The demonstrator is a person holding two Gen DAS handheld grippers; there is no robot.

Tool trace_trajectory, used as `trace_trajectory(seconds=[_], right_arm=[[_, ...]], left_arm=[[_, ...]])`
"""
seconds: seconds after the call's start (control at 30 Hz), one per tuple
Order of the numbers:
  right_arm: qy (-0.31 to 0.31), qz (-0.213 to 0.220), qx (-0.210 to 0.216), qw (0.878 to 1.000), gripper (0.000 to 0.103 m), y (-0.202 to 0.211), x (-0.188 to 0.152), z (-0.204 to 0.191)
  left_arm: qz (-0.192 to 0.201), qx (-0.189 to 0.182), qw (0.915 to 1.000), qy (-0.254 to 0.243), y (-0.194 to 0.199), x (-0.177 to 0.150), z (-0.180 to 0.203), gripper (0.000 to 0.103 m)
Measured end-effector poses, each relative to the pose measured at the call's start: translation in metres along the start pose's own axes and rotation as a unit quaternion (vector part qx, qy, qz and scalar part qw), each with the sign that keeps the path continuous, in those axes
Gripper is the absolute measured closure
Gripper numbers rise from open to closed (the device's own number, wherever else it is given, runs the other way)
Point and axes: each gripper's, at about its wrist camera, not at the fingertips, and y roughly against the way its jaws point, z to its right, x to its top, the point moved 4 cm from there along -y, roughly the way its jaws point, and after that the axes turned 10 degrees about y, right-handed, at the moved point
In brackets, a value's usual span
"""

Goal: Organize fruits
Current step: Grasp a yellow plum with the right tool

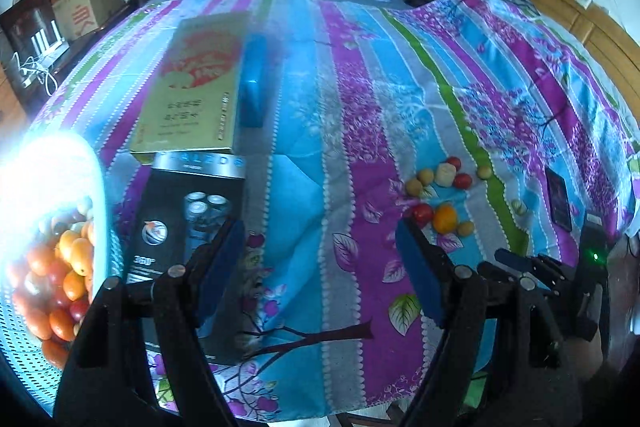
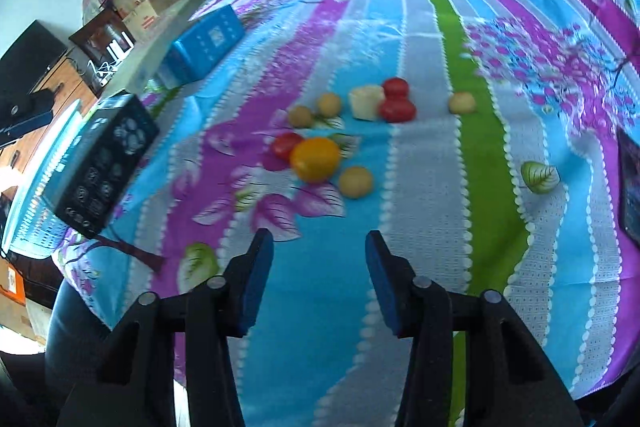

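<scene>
We are holding the left gripper (image 1: 320,267) and right gripper (image 2: 318,279) spread wide, grasping nothing; glare is washing out the basket (image 1: 24,347) of fruit at our left; ahead of the right gripper, the orange (image 2: 315,159), tomatoes and small yellow fruits are lying scattered on the bedspread (image 2: 420,227); a phone (image 2: 630,187) is being cut off at the right edge.

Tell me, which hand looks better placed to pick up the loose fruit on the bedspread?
Probably the right gripper: open, with the round orange fruit straight ahead. The left gripper sits nearer the white perforated basket.
</scene>
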Motion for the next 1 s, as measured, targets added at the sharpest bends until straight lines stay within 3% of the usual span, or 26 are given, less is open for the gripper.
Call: trace_trajectory(seconds=[0.23, 0.43, 0.53, 0.63, 0.7, 0.8, 1.0], right_arm=[[0.012, 0.006, 0.019, 1.0, 0.053, -0.027, 0.013, 0.014], [0.044, -0.015, -0.002, 0.999, 0.053, -0.051, 0.022, 0.022], [0.054, -0.016, -0.002, 0.998, 0.058, -0.055, 0.023, 0.025], [0.065, -0.016, -0.013, 0.998, 0.072, -0.058, 0.025, 0.025], [0.058, -0.014, -0.011, 0.998, 0.074, -0.058, 0.026, 0.027], [0.042, -0.007, -0.011, 0.999, 0.074, -0.051, 0.023, 0.029], [0.001, 0.005, 0.001, 1.0, 0.074, -0.032, 0.013, 0.035]], left_arm=[[-0.028, -0.008, 0.9995, -0.012, -0.016, -0.009, 0.008, 0.025], [-0.044, -0.011, 0.9989, -0.013, -0.026, -0.013, 0.008, 0.025], [-0.052, -0.015, 0.9984, -0.014, -0.032, -0.015, 0.009, 0.025], [-0.065, -0.031, 0.9972, -0.019, -0.042, -0.018, 0.015, 0.026], [-0.075, -0.042, 0.996, -0.023, -0.049, -0.02, 0.019, 0.026], [-0.092, -0.056, 0.9934, -0.04, -0.067, -0.025, 0.028, 0.037], [-0.133, -0.094, 0.98, -0.114, -0.112, -0.043, 0.062, 0.059]])
